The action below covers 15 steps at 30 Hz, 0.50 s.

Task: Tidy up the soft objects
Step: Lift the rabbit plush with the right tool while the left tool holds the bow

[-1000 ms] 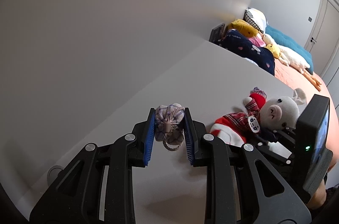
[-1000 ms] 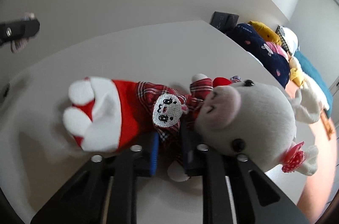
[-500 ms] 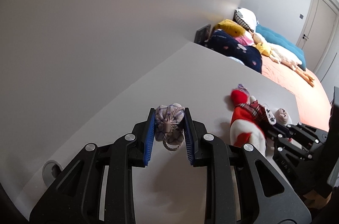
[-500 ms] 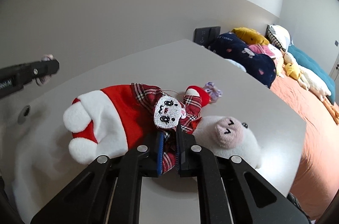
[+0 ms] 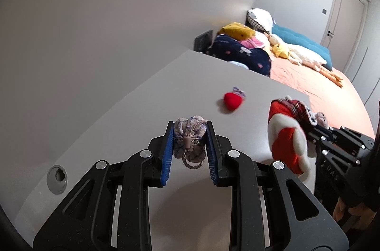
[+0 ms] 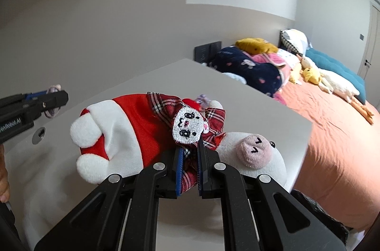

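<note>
I have the plush pig [image 6: 254, 156] in its red-and-white outfit pinched by the plaid collar in my right gripper [image 6: 190, 156], hanging clear above the grey table [image 6: 249, 104]. My left gripper [image 5: 190, 144] is clamped on a small drawstring pouch [image 5: 190, 139], also off the surface. A red plush ball [image 5: 234, 101] lies on the table beyond, and past the table's edge is the bed [image 5: 308, 89] with more soft toys.

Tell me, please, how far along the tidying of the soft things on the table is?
Nothing looks put away yet. In hand: the left tongs are shut on the small drawstring pouch, and the right tongs are shut on the plaid scarf of the pig plush, lifting it. Left: the red ball toy lies on the table, and both held items need placing.
</note>
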Available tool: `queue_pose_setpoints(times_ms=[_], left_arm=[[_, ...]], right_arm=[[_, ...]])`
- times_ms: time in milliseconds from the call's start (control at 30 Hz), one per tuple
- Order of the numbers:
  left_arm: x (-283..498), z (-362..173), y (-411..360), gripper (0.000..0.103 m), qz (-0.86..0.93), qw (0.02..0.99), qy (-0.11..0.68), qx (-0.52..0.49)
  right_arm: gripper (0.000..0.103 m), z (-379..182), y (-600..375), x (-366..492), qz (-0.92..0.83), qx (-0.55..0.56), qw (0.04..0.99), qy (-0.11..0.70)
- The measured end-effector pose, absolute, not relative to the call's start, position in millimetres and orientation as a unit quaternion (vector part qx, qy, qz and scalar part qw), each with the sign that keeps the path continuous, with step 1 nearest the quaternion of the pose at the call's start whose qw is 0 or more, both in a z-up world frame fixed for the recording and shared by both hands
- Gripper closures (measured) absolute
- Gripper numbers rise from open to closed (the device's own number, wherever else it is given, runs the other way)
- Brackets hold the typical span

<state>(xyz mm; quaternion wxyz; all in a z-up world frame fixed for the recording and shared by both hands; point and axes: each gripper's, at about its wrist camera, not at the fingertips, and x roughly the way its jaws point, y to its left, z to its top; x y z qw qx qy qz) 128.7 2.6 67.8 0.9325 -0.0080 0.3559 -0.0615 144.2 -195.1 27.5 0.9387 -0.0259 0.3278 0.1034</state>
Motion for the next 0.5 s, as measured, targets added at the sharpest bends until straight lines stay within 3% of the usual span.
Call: queue_pose_setpoints(times_ms=[500], left_arm=[[101.7,73.9,-74.4,0.077,-0.111,0.929,0.352,0.017]], right_arm=[[0.092,50.9,-264.3,90.6,0.060,-0.002,0.951,0.304]])
